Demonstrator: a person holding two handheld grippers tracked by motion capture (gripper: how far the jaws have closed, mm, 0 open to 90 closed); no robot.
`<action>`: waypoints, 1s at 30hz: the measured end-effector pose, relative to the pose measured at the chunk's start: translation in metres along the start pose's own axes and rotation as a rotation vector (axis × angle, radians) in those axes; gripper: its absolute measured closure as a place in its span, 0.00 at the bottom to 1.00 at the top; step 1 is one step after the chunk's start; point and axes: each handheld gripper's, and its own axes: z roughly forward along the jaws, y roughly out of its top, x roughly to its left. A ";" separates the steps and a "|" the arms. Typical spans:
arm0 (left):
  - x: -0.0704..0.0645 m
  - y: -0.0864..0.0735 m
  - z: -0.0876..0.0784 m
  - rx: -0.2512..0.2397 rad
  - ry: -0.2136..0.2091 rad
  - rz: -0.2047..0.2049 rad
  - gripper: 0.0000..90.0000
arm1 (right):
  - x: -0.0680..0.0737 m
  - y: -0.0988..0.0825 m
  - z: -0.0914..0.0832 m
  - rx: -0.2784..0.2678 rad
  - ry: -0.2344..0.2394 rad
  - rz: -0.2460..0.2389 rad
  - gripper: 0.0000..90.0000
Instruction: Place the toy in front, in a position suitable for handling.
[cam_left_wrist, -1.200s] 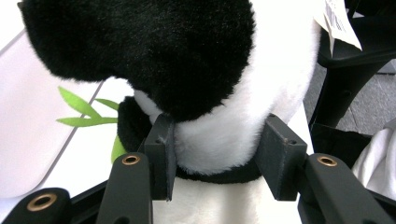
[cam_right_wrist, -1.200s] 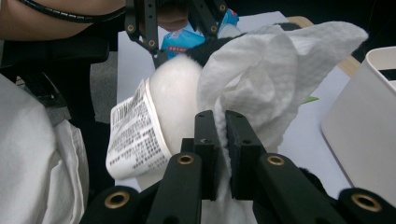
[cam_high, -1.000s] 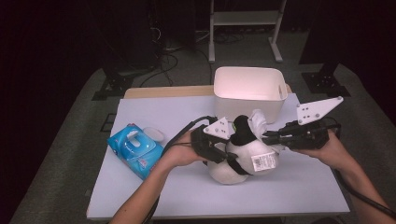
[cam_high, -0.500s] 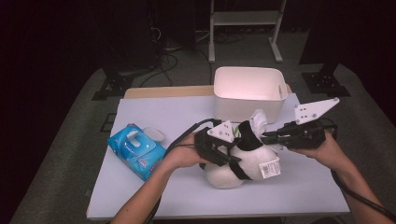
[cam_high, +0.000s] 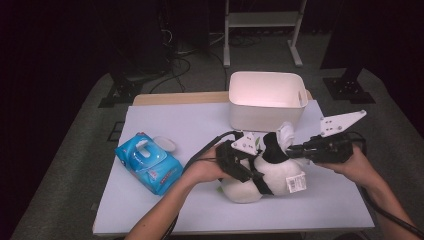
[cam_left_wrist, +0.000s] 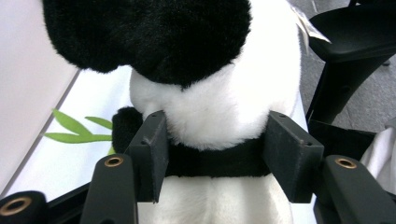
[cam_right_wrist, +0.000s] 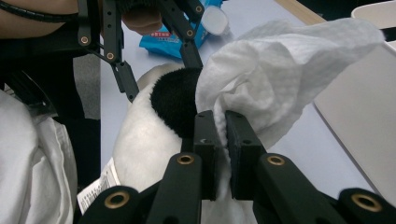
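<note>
Lower now — plush panda (cam_left_wrist: 219, 107) sits between opening left jaws.

High view looks down; both claw-mounted views closely share the plush panda (cam_high: 265, 172).

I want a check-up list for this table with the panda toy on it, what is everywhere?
Surface: pale table, wooden strip along its far edge.
Job's things: plush panda lying on the table; white wipe against its black ear.
Clutter: blue wipes pack, lid open; white bin at the far edge.
Grippers: left gripper has just been opening, panda between its jaws; right gripper shut on the wipe.
Cables: black cable from the left gripper.
Surroundings: dark floor, metal stand behind.
</note>
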 end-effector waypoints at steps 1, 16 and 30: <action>0.000 0.002 0.002 0.006 0.000 0.006 0.49 | 0.000 -0.001 -0.001 0.000 -0.001 0.002 0.92; -0.003 0.010 0.019 0.064 -0.020 0.010 0.43 | -0.005 -0.030 -0.005 0.005 -0.016 0.063 0.92; -0.005 -0.001 0.015 0.095 0.028 0.009 0.38 | -0.002 -0.037 -0.008 0.020 -0.041 0.061 0.92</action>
